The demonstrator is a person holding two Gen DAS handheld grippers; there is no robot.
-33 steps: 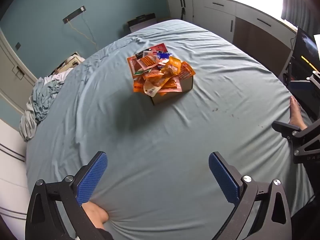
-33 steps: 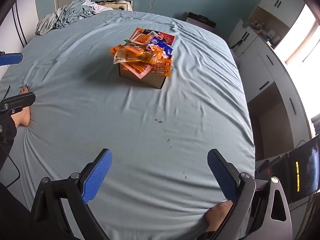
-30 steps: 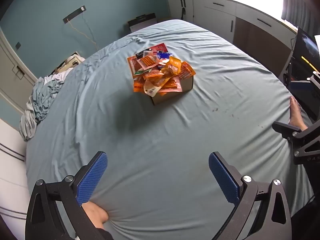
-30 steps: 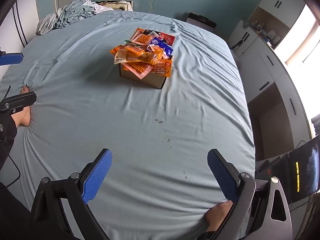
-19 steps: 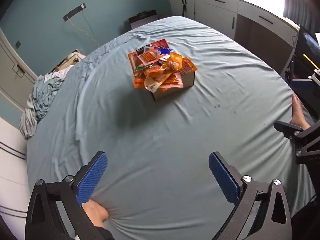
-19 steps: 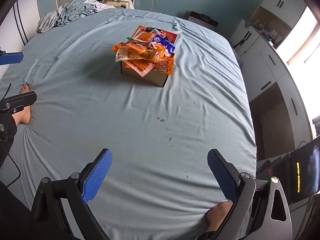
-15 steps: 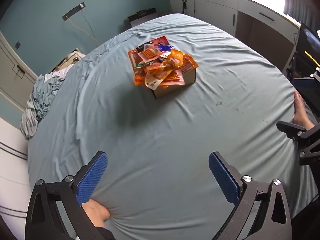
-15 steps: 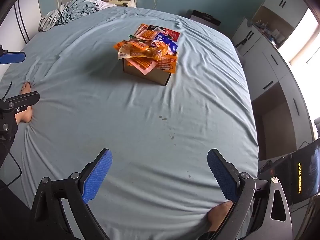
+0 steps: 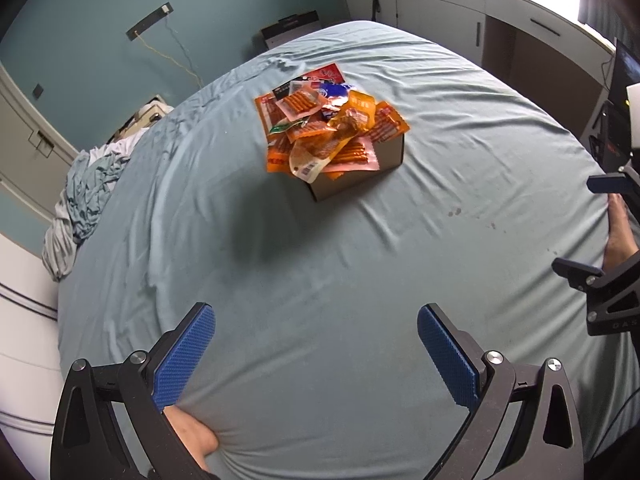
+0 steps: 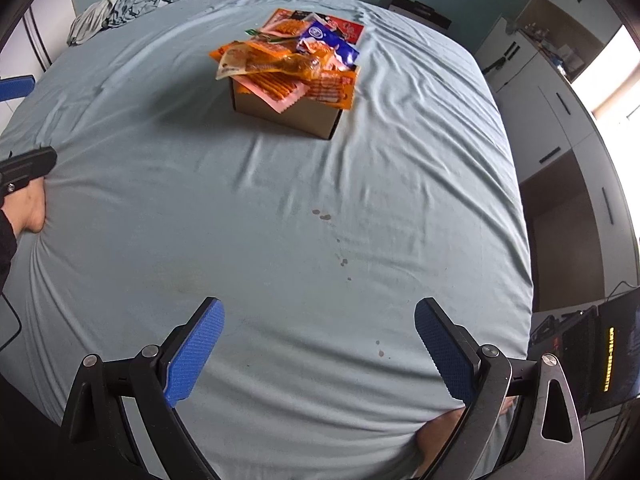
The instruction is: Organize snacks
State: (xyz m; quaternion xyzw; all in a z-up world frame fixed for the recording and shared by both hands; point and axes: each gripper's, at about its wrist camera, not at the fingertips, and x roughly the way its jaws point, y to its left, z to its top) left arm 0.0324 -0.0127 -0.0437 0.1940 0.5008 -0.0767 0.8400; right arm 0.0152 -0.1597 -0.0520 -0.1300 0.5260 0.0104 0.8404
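Observation:
A small cardboard box [image 9: 360,170] [image 10: 288,114] stands in the middle of a bed, heaped with orange, pink and blue snack packets [image 9: 328,128] [image 10: 288,64] that spill over its rim. More packets lie flat on the sheet behind it. My left gripper [image 9: 316,344] hovers over the bed's near edge, open, nothing between its blue pads. My right gripper [image 10: 318,338] is likewise open and empty, far short of the box. Each gripper also shows at the edge of the other's view.
The light blue sheet [image 9: 320,264] covers the bed, with a few small stains [image 10: 324,214]. Crumpled bedding [image 9: 84,192] lies at the far left corner. White cabinets [image 9: 460,4] line the wall. A monitor [image 10: 616,356] stands at the right. A foot [image 9: 192,436] presses the mattress edge.
Both grippers have moved forward toward the box, which now looks nearer and larger in both views. Both stay open and empty.

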